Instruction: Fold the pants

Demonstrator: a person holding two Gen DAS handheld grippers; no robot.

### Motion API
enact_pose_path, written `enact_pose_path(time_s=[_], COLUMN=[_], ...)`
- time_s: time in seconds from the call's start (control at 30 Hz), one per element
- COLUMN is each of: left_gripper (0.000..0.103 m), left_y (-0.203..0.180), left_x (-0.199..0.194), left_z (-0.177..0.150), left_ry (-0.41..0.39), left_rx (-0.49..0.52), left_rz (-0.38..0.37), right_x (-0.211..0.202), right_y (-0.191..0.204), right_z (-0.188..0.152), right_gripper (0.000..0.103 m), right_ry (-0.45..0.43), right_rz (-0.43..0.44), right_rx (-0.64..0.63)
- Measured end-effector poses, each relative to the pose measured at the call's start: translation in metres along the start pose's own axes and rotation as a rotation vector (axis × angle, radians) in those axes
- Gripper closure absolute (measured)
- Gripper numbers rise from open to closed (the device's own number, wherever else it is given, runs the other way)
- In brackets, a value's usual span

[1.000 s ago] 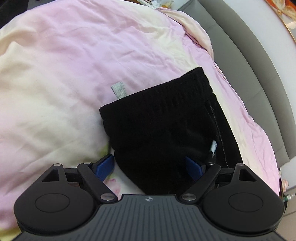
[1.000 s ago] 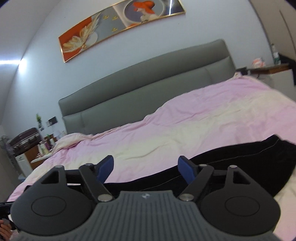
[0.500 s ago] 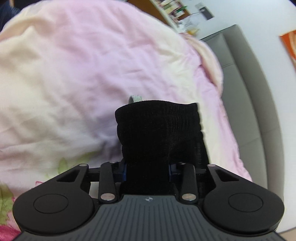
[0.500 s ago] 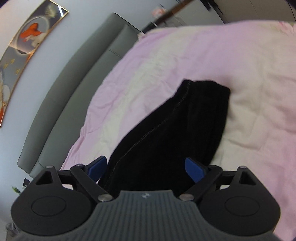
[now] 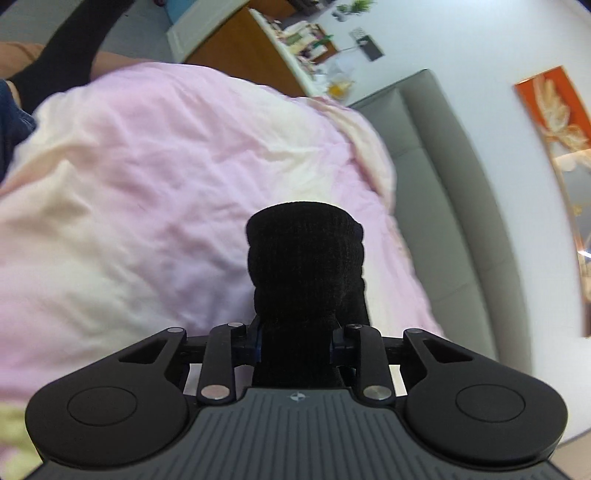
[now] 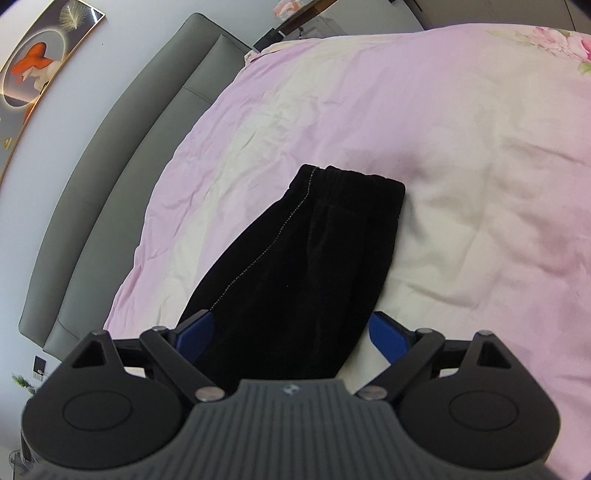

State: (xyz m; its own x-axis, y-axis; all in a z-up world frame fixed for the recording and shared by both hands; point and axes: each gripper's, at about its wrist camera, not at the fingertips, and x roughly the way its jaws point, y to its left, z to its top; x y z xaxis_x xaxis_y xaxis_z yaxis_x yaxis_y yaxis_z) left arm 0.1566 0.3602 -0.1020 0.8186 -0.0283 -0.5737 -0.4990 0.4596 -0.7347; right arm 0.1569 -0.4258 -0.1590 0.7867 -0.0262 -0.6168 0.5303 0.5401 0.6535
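The black pants (image 6: 295,266) lie on the pink and cream bedspread (image 6: 461,155), their ribbed end pointing away in the right wrist view. My right gripper (image 6: 291,334) is open just above them, blue fingers (image 6: 386,336) on either side of the cloth. My left gripper (image 5: 295,341) is shut on a bunched ribbed part of the pants (image 5: 304,266), which stands up between the jaws above the bed.
A grey padded headboard (image 6: 122,147) runs along the bed's far side, with a framed picture (image 6: 40,70) on the wall above. A wooden side table (image 5: 295,33) with small items stands beyond the bed. A person's leg in a dark sock (image 5: 66,44) shows at top left.
My left gripper closed on the pants and has lifted the bunched cloth. My right gripper swung down from facing the headboard to over the pants and stays open.
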Motion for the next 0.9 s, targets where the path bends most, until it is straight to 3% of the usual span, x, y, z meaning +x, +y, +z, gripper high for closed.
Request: enact_pose_path(time_s=[0.13,0.2,0.3,0.4,0.5,0.6,0.63,0.67,0.7,0.8,0.9], left_gripper=[0.067,0.057,0.051,0.046,0.044,0.041,0.041,0.040,0.040,0.039,0.028], left_y=[0.046,0.055,0.046,0.047,0.049,0.048,0.048,0.049,0.050,0.054,0.049], left_x=[0.051,0.057,0.052,0.049,0.044,0.042,0.040,0.039,0.037,0.027,0.004], left_z=[0.004,-0.001,-0.005,-0.003,-0.002,-0.005,-0.006,-0.006,-0.007,-0.008,-0.017], left_ry=[0.103,0.094,0.073,0.085,0.094,0.091,0.089,0.087,0.087,0.078,0.018], left_rx=[-0.041,-0.057,0.008,0.007,0.001,0.042,0.050,0.053,0.049,-0.003,-0.044], left_rz=[0.200,0.203,0.218,0.222,0.213,0.222,0.221,0.220,0.217,0.216,0.289], right_x=[0.010,0.016,0.025,0.041,0.060,0.070,0.071,0.072,0.074,0.070,0.064], right_y=[0.001,-0.004,-0.013,-0.025,-0.039,-0.048,-0.049,-0.051,-0.053,-0.056,-0.052], right_z=[-0.004,-0.004,-0.002,0.002,0.011,0.014,0.014,0.014,0.014,0.014,0.014], right_gripper=[0.015,0.015,0.015,0.015,0.023,0.032,0.048,0.070,0.076,0.084,0.085], right_ry=[0.056,0.064,0.065,0.065,0.024,-0.011,-0.014,-0.008,0.010,0.022,0.006], right_rz=[-0.002,-0.005,0.006,0.005,0.020,0.033,0.029,0.018,0.010,0.033,0.029], right_rx=[-0.010,0.018,0.089,0.164,0.231,0.247,0.251,0.253,0.260,0.314,0.317])
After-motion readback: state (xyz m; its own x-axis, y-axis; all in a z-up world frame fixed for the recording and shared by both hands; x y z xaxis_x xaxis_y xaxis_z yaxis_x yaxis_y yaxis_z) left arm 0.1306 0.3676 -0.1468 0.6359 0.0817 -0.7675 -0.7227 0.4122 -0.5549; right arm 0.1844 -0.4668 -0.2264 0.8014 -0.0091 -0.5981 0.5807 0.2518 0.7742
